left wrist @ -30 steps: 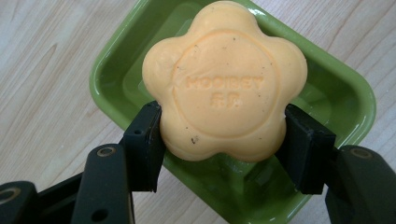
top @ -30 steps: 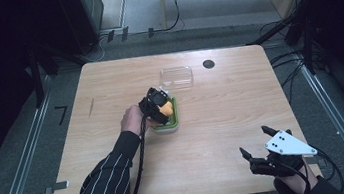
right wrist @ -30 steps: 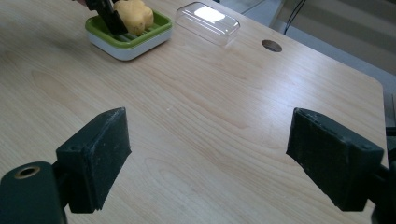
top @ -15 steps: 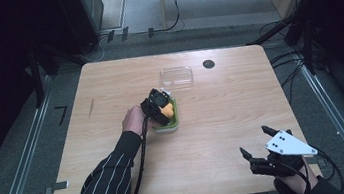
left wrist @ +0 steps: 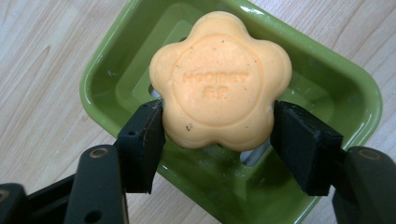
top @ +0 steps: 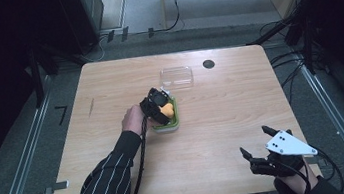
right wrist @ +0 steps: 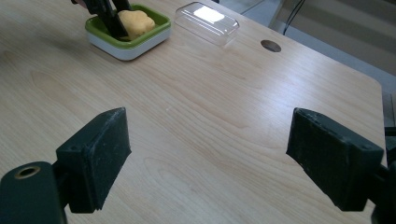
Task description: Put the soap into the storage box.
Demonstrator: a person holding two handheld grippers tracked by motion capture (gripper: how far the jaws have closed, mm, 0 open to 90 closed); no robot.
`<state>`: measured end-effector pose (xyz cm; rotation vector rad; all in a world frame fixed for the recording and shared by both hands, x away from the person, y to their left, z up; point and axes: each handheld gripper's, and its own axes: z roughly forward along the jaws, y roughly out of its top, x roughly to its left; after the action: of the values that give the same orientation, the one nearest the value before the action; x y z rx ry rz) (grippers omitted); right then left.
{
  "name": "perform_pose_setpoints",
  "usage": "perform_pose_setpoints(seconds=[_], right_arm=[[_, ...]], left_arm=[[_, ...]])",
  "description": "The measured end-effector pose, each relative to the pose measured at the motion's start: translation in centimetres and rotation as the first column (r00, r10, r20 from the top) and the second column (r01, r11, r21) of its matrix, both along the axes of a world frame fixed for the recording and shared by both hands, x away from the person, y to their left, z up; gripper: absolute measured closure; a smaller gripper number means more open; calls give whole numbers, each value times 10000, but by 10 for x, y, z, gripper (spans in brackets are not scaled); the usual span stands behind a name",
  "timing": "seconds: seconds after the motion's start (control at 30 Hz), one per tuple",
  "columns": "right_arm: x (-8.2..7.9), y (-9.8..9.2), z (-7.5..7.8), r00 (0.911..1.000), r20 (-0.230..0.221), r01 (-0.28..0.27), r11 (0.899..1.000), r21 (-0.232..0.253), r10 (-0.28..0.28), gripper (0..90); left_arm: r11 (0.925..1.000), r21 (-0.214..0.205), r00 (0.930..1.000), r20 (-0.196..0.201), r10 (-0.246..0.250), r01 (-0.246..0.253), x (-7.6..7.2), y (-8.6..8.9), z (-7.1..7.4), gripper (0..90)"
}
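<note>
We are clamping the left tool (left wrist: 219, 140) on the orange soap (left wrist: 220, 79), probably just clear of the green dish (left wrist: 100, 79); keeping it level matters. Right tool (right wrist: 219, 158) is idling unclenched over the counter (right wrist: 210, 107).
</note>
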<state>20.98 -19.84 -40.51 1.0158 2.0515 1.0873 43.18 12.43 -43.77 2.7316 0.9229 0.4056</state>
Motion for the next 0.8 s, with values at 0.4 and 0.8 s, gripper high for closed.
perform_pose_setpoints(seconds=[0.4,0.8], right_arm=[[3,-1,-1,10000,-23,-4,10000,-22,4,136],[-3,-1,0,10000,63,42,10000,-48,-42,136]], left_arm=[[9994,132,9992,-246,328,-325,-1,-2,8,170],[9984,42,9971,-512,562,-560,-11,2,19,119]])
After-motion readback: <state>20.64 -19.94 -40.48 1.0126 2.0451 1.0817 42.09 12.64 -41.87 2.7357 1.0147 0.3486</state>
